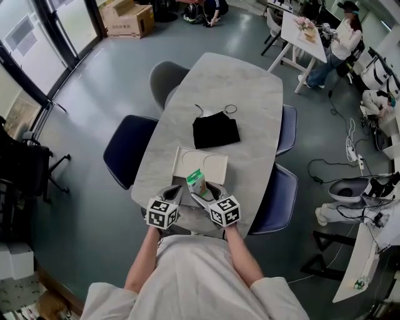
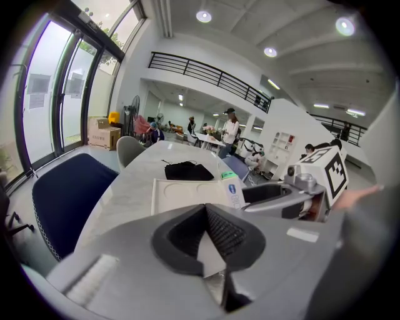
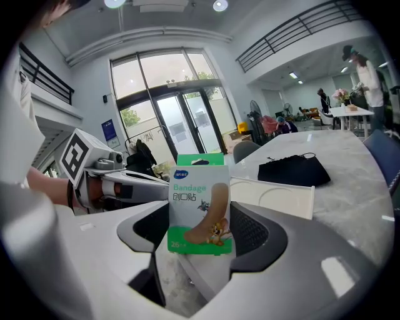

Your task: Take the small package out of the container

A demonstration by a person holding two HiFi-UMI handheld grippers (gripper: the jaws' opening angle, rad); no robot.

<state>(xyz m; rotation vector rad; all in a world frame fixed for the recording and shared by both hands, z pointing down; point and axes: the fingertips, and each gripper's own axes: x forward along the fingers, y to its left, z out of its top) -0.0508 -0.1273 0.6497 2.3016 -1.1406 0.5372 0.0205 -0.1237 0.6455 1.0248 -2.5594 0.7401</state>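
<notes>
The small package [image 1: 197, 183] is a green and white bandage box, standing upright between the pads of my right gripper [image 1: 205, 191], which is shut on it. It is held just in front of the near edge of the white container [image 1: 201, 157], a shallow tray on the grey table. In the right gripper view the box [image 3: 199, 203] fills the gap of the right gripper [image 3: 200, 232]. My left gripper [image 1: 176, 192] sits close beside it on the left, shut with nothing held. The left gripper view shows the left gripper [image 2: 205, 232] with its pads meeting, and the box [image 2: 234, 190] off to its right.
A black pouch [image 1: 215, 130] with a cord lies on the table [image 1: 231, 81] beyond the tray. Blue and grey chairs [image 1: 128, 149] stand round the table. People are at other tables far back right [image 1: 345, 34]. Cardboard boxes [image 1: 128, 19] stand by the windows.
</notes>
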